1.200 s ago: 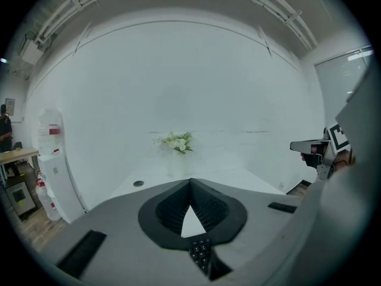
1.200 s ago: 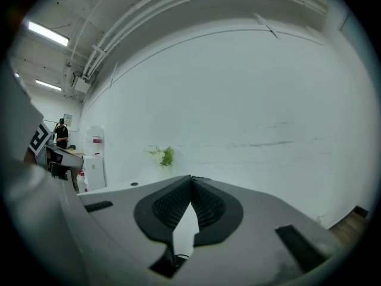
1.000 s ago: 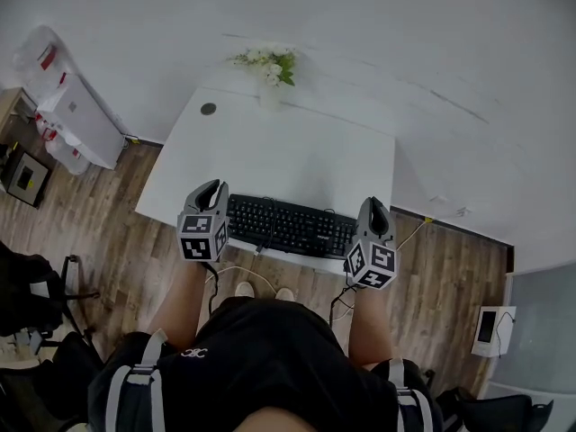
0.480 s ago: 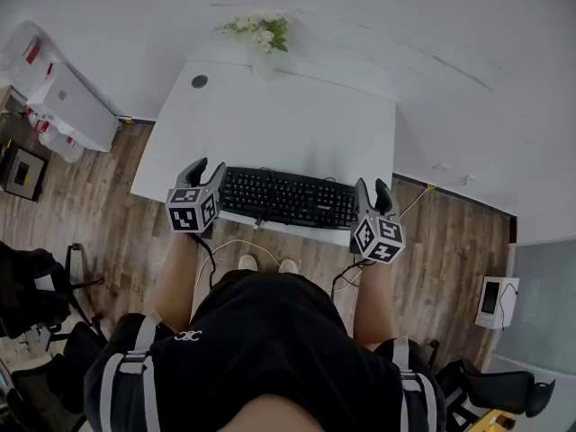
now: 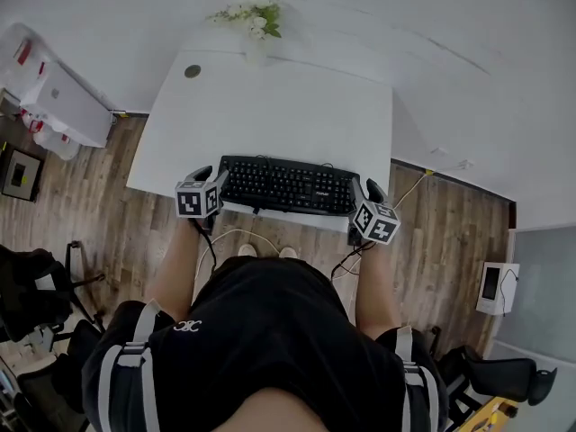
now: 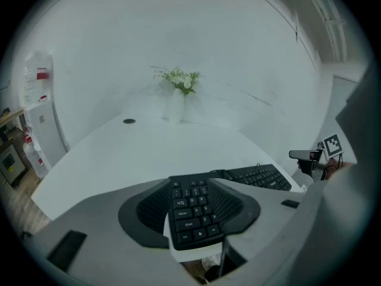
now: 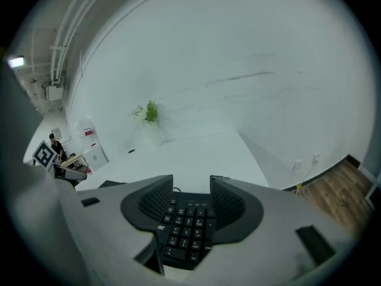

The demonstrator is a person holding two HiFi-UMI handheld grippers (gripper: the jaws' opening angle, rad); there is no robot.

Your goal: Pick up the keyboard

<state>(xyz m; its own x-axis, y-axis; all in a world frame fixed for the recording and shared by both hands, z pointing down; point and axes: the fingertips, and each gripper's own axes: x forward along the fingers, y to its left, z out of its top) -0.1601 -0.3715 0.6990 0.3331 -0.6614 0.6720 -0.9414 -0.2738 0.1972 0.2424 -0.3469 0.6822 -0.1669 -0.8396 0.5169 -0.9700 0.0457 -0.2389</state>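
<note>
Because the task is to lift one long item, each hand-held gripper takes one short end of it.

Item 1, black keyboard (image 5: 288, 185): lies flat along the 6 o'clock edge of the white table (image 5: 270, 115), long axis running 9 to 3 o'clock. It is not yet raised.

Item 2, left hand-held gripper (image 5: 214, 176): at the keyboard's 9 o'clock end. Its jaws have just been opening and stand spread wide. In the left gripper view the end block of keys sits between the ribbed pads, which flank it and do not appear to press on it.

Item 3, right hand-held gripper (image 5: 363, 190): at the 3 o'clock end. Its jaws have likewise just been opening and stand spread, with the number-pad end between them and no pinch apparent.

Reason for placement, as a judgement: a grip at both ends would share the load and keep the board level.

Pose: both forearms reach forward from the person's body at 6 o'clock. Both hand-held grippers slope down toward the table, with their marker cubes on the near side. The two mirror each other across the keyboard.

Item 4, vase of white flowers (image 5: 252, 16): at the table's 12 o'clock edge, well apart from the keyboard.
</note>
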